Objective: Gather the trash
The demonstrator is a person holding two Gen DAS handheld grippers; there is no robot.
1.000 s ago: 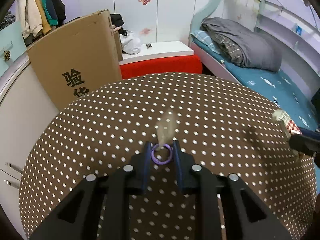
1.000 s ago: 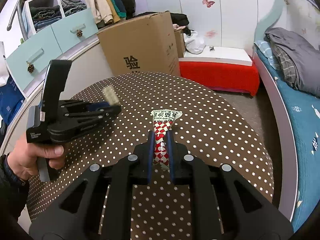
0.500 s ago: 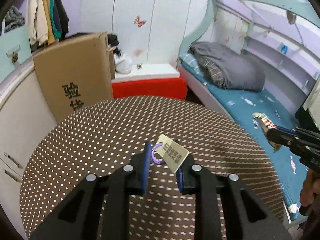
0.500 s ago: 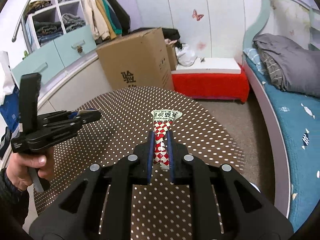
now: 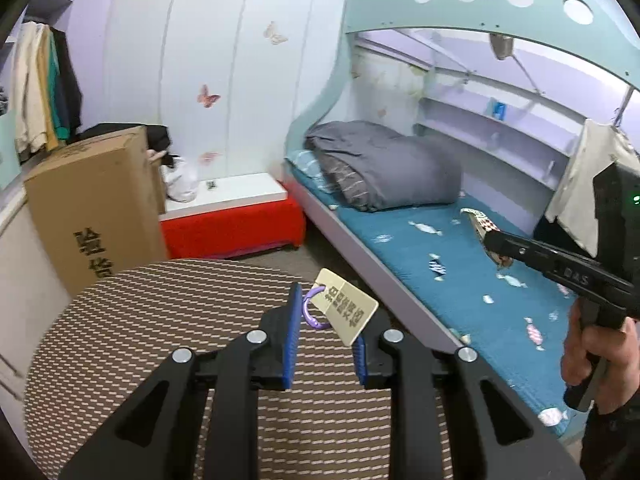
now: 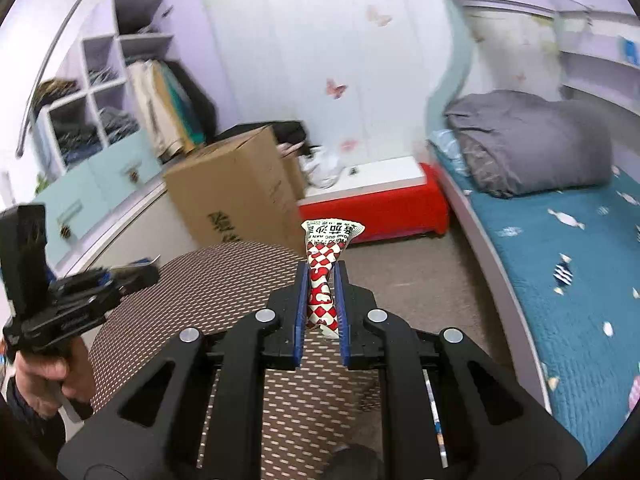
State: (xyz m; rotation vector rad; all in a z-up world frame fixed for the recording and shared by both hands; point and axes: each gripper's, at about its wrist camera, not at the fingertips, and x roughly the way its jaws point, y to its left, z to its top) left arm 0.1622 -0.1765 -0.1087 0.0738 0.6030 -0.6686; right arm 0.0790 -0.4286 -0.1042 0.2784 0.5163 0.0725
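lifted clear of the dotted table (image 5: 160, 320) since a second back, both pieces of trash: red-and-white checked wrapper (image 6: 322, 280) pinched upright between the nearly closed pads of the right gripper (image 6: 322, 300), above the table edge and carpet; beige tag (image 5: 346, 306) with purple ring (image 5: 310, 312) nipped in the narrow left gripper (image 5: 326, 332), tilted right. farther out: cardboard box (image 5: 92, 216), red bench (image 5: 232, 228), blue-sheeted bed (image 5: 460, 280) with grey duvet (image 5: 384, 166).
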